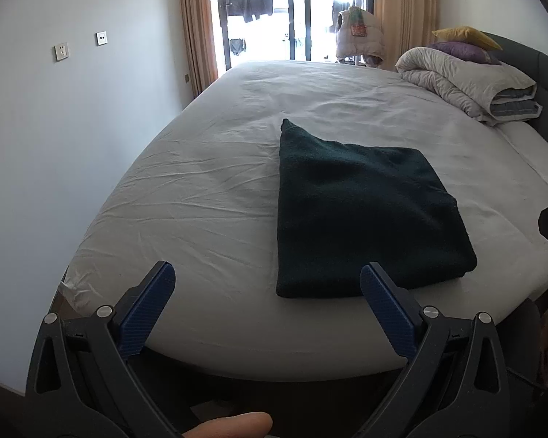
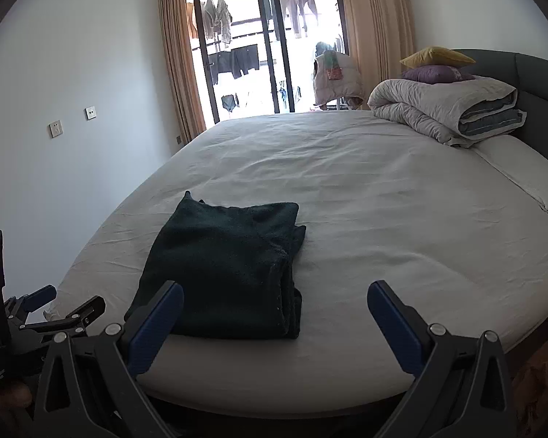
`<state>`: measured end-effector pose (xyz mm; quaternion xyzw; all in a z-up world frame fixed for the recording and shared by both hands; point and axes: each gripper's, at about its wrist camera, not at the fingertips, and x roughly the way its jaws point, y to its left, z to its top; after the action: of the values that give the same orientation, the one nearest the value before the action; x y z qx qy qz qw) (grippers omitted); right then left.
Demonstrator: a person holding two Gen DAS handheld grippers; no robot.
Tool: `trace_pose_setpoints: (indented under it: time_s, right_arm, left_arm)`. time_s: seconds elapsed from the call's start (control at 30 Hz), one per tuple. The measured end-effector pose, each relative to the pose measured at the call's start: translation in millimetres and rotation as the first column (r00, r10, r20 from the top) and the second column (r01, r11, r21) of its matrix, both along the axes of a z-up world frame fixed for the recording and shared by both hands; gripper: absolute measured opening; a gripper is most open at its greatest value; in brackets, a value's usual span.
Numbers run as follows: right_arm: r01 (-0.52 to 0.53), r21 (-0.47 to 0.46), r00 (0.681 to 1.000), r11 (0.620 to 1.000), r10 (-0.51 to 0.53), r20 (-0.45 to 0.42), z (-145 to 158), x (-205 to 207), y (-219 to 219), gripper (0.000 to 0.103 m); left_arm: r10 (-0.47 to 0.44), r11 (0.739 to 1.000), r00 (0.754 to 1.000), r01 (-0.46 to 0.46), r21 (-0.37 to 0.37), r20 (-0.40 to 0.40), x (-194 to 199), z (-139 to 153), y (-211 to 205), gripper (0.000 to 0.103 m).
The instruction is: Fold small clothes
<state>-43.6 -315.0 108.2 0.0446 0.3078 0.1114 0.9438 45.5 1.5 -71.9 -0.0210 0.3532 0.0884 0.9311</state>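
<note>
Right now your left gripper (image 1: 267, 276) is spread wide, its blue pads (image 1: 148, 310) far apart and holding nothing; it hangs over the near edge of the bed, and its right pad overlaps the near corner of the dark green garment (image 1: 365, 215) in the view, though you cannot tell whether it touches. Your right gripper (image 2: 276, 297) is likewise wide and empty, hovering above the same edge, its left pad in front of the garment's near left corner. In the right wrist view your left gripper appears at the lower left, beside the bed's corner.

The garment (image 2: 226, 266) lies folded into a compact stack on the white sheet (image 2: 383, 219), near the foot edge closest to you, with layered edges showing along its right side. The sheet is lightly wrinkled. At the far right, a rolled grey duvet (image 2: 442, 109) rests against the dark headboard (image 2: 537, 84), with a purple cushion (image 2: 434, 73) and a yellow cushion (image 2: 436, 56) stacked on top. Beyond the bed, a glass balcony door (image 2: 266, 47) flanked by beige curtains (image 2: 175, 58) shows laundry hanging outside. Two wall sockets (image 2: 56, 129) sit on the left wall. A fingertip (image 1: 230, 425) shows at the bottom of the left wrist view.
</note>
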Motion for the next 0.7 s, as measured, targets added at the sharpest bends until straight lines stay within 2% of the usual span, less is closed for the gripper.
trace_pose_setpoints:
  time_s: [0.23, 0.7]
  right_arm:
    - [-0.032, -0.072, 0.999, 0.997, 0.031, -0.007, -7, 3, 13, 0.103]
    - [-0.037, -0.068, 0.998, 0.997, 0.032, -0.061, -20, 8, 16, 0.103]
  left_arm:
    - [0.001, 1.0, 1.0, -0.001, -0.017, -0.027, 13, -13, 5, 0.103]
    - [0.013, 1.0, 0.999, -0.014, -0.018, -0.047, 13, -14, 7, 0.103]
